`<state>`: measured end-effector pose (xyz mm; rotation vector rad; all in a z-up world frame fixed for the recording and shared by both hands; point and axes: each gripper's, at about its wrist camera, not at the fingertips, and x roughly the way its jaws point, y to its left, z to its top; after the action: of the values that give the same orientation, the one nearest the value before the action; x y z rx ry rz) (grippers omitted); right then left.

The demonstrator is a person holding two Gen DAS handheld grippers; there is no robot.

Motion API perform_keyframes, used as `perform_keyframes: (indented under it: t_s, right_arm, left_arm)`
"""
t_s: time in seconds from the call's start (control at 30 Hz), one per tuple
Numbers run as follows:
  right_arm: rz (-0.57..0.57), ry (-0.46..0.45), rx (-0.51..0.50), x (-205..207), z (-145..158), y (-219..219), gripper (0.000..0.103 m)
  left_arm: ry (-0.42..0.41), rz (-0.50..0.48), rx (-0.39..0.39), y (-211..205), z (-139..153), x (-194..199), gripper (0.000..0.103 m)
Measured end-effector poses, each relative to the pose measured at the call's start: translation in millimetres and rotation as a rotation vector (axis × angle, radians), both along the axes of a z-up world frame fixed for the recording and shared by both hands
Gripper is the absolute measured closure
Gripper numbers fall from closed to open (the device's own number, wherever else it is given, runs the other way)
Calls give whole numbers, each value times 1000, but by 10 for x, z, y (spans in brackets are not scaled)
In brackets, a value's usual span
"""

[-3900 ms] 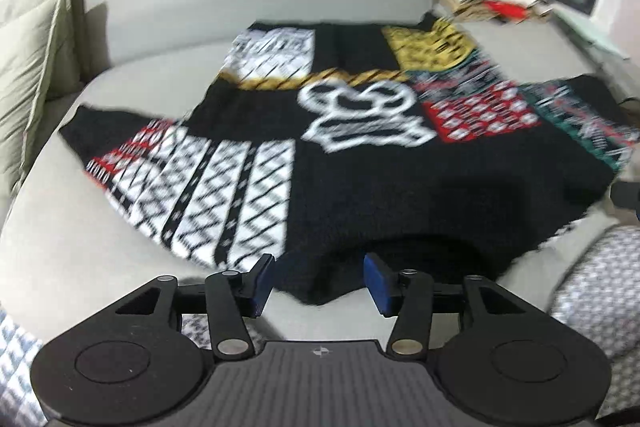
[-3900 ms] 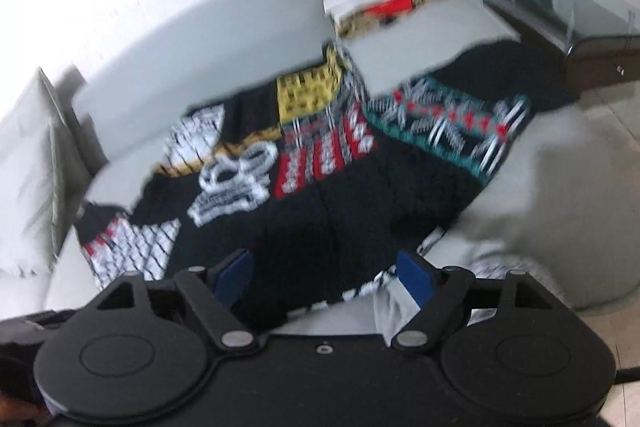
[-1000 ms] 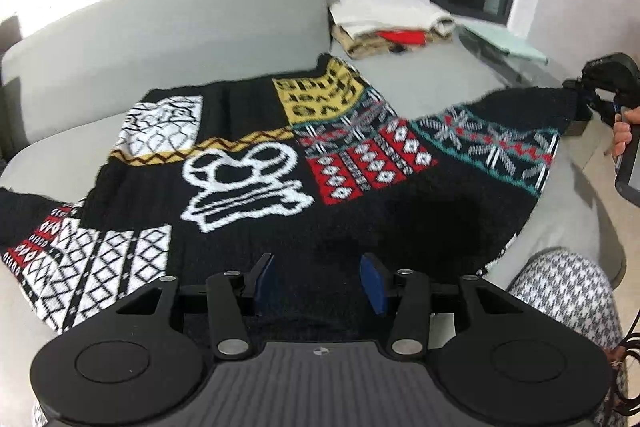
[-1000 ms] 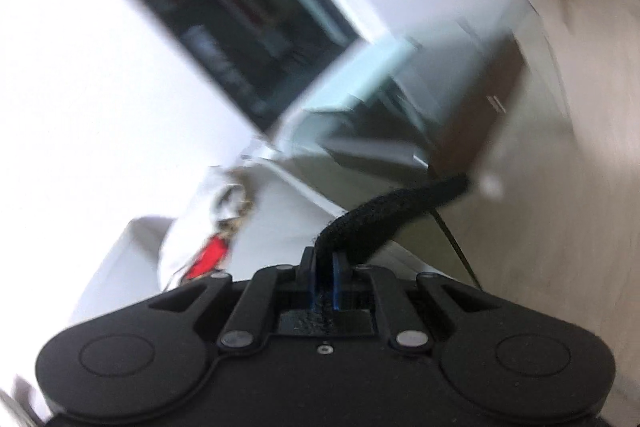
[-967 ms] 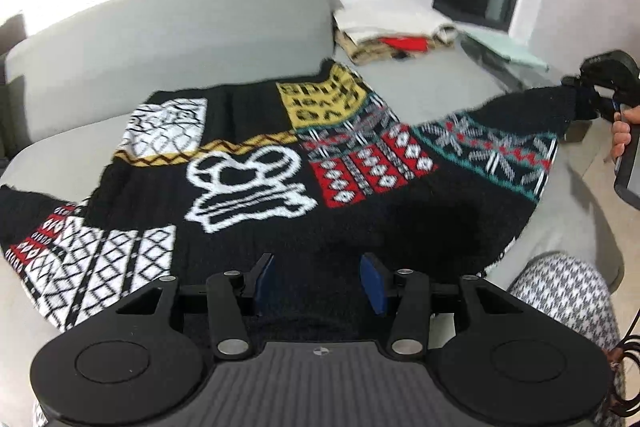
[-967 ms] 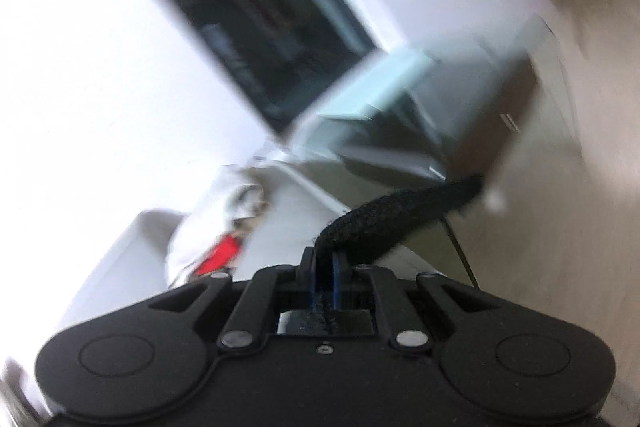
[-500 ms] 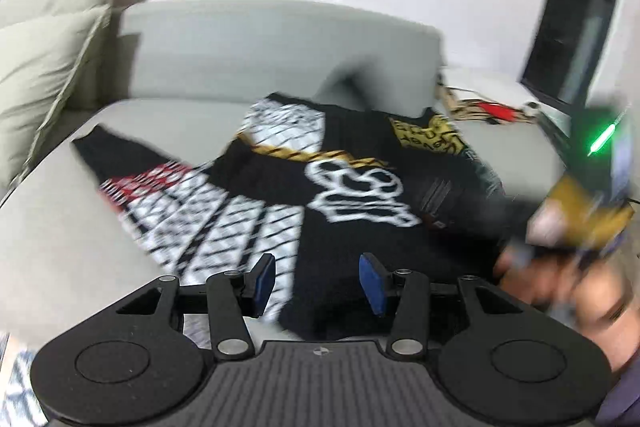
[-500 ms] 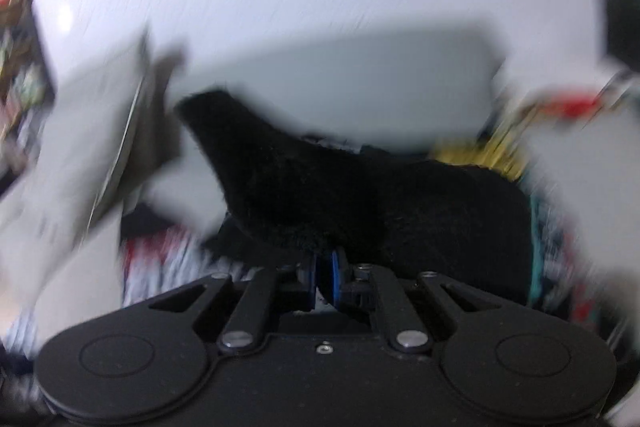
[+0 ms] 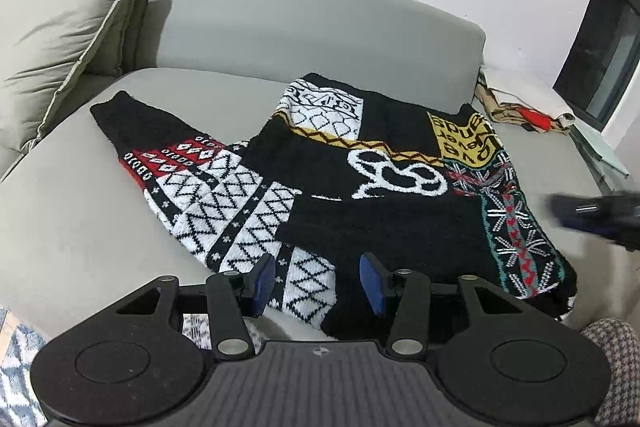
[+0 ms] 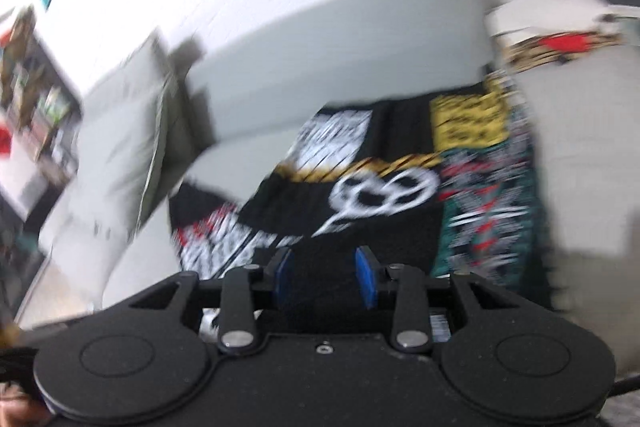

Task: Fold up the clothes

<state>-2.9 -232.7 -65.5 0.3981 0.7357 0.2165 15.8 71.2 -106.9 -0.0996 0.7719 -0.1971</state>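
Note:
A black knit sweater (image 9: pixel 380 219) with white, red, yellow and teal patches lies spread on the grey sofa seat (image 9: pixel 80 227). Its left sleeve (image 9: pixel 160 151) stretches out to the left. Its right sleeve (image 9: pixel 516 227) lies folded in along the right side of the body. My left gripper (image 9: pixel 318 283) hovers open over the near hem, with nothing between its pads. My right gripper (image 10: pixel 324 277) is above the sweater's (image 10: pixel 360 227) near black part; its jaws are opening and the pads press on nothing. In the left wrist view the right gripper (image 9: pixel 592 215) is a dark blur at the right edge.
Two pale cushions (image 9: pixel 60 39) lean at the sofa's left end. A small pile of clothes (image 9: pixel 520 107) sits at the back right, beside a glass table (image 9: pixel 600 151) and a dark window (image 9: pixel 608 39). Houndstooth fabric (image 9: pixel 600 355) shows at the lower right.
The right gripper, shut on the right sleeve's cuff, swung it from far right over the sweater's body and let go. The left gripper's view swung left along the hem.

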Motion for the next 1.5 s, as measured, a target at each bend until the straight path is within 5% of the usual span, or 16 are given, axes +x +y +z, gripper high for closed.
perform_keyframes:
  t_s: [0.17, 0.27, 0.37, 0.57, 0.63, 0.7, 0.8, 0.9, 1.0, 1.2, 1.33, 1.43, 1.5]
  right_arm:
    - [-194, 2, 22, -237, -32, -591, 77]
    - [-252, 39, 23, -248, -186, -745, 79]
    - [-265, 66, -32, -200, -319, -769, 79]
    - [-195, 58, -151, -18, -496, -590, 83]
    - [-142, 96, -286, 83, -627, -435, 88]
    - [-115, 213, -432, 222, -915, -342, 91]
    - [-128, 295, -432, 286, -1252, -371, 96]
    - [-139, 313, -452, 292, -1146, -307, 95]
    - [-171, 310, -326, 168, -910, -475, 93]
    - [-245, 182, -244, -6, -455, -779, 90]
    - [-262, 226, -243, 239, -658, -827, 90]
    - [-230, 315, -360, 374, -993, -725, 90]
    - [-209, 375, -438, 464, -1216, -656, 90]
  left_arm:
    - [-10, -49, 7, -98, -148, 236, 61]
    - [-1, -106, 6, -257, -244, 432, 73]
    - [0, -163, 31, -454, -349, 621, 74]
    - [52, -195, 265, -689, -667, 880, 80]
    - [85, -184, 322, -668, -766, 930, 79]
    - [92, -172, 316, -593, -804, 946, 78]
    - [100, -173, 331, -591, -794, 955, 78]
    - [90, -183, 336, -584, -768, 927, 78]
    - [71, -183, 304, -495, -627, 820, 78]
    - [3, -231, 152, -504, -323, 568, 79]
    - [27, -295, 139, -752, -413, 573, 78]
    - [131, -289, 201, -862, -659, 665, 77]
    - [129, -287, 198, -854, -738, 665, 76]
